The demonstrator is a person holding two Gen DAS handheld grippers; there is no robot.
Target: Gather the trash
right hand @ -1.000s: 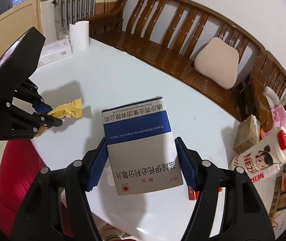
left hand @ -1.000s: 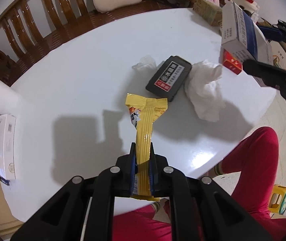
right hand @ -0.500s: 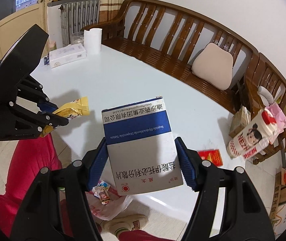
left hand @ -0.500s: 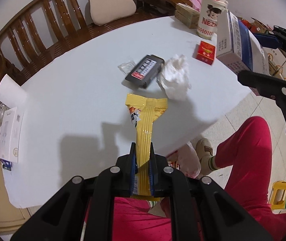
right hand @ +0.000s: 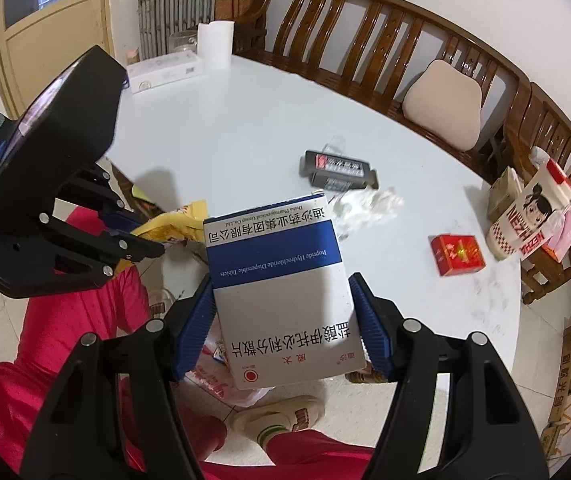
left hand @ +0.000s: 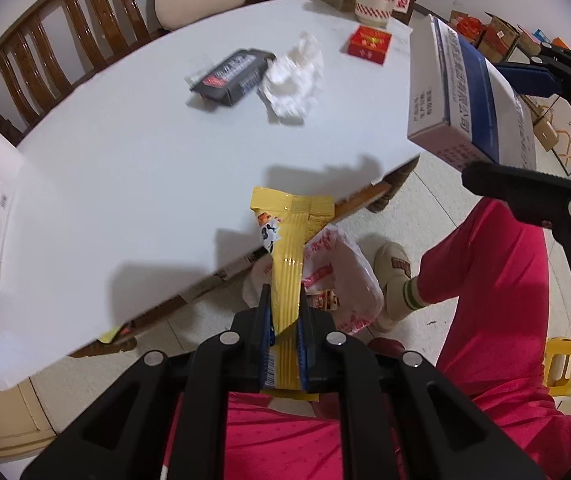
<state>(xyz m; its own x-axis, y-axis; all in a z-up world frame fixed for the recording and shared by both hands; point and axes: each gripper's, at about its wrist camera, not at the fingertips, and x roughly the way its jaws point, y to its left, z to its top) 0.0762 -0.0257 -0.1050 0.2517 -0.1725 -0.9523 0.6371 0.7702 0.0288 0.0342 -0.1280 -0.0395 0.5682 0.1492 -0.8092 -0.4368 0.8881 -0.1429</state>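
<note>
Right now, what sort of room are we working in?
Most likely a home living or dining room: a white table beside a carved wooden bench with a cushion, and a radiator under the window.

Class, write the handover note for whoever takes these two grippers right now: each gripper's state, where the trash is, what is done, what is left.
Left gripper: shut on the yellow wrapper, held off the table's near edge above the plastic bag on the floor.
Right gripper: shut on the blue-and-white medicine box, also off the edge.
Still on the white table: black packet, crumpled tissue, red box.
Done: two pieces lifted.
Left: drop both into the bag, which already holds some wrappers, then fetch the rest.
</note>
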